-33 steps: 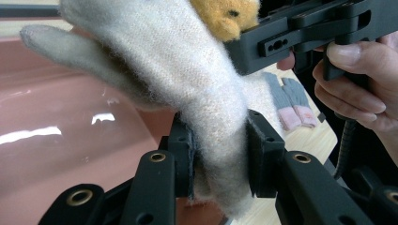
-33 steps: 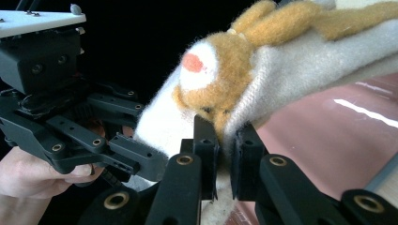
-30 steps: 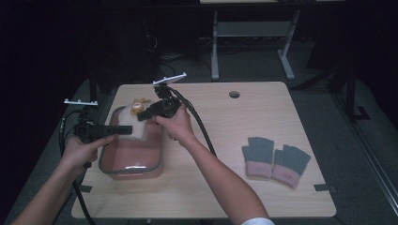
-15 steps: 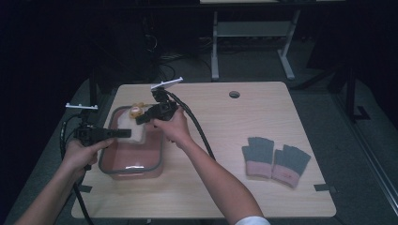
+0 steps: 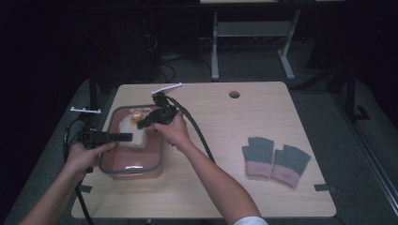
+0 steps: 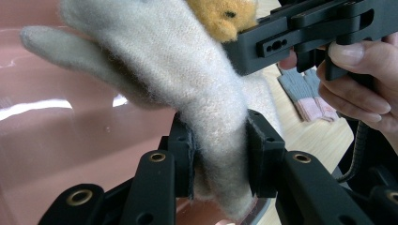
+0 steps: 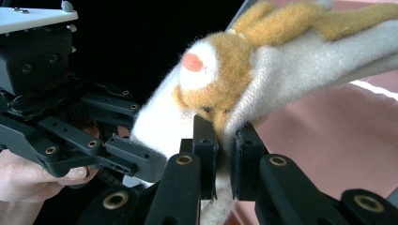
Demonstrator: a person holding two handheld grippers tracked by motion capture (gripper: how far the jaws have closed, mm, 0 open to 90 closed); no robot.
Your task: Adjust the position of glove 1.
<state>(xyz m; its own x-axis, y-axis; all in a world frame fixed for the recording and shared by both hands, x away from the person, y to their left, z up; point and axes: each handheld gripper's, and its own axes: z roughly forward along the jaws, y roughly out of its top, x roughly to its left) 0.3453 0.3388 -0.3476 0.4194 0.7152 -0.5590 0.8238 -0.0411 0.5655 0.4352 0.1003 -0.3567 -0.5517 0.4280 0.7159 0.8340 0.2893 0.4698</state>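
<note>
A fuzzy cream glove (image 5: pixel 127 130) with an orange animal face (image 7: pixel 220 89) hangs over a pink see-through tub (image 5: pixel 133 165). My left gripper (image 5: pixel 127 137) is shut on its cream cuff (image 6: pixel 220 140) and comes in from the tub's left side. From the right, my right gripper (image 5: pixel 141 123) is shut on the glove's edge just under the orange face (image 7: pixel 224 126). The glove stretches between the two, with its cream fingers (image 6: pixel 61 44) spread out above the tub's inside. The right gripper's black body (image 6: pixel 300 33) shows close behind the glove in the left gripper view.
A pair of grey gloves with pink cuffs (image 5: pixel 274 160) lies on the wooden table (image 5: pixel 225 122) to the right. The tub has a grey rim (image 5: pixel 162 146). A cable hole (image 5: pixel 234 94) sits near the table's far edge. Cables trail from both grippers.
My right hand has sunk a little, bringing the orange-faced end of the glove closer to the tub. The left hand has stayed in place, and both grips are unchanged.
</note>
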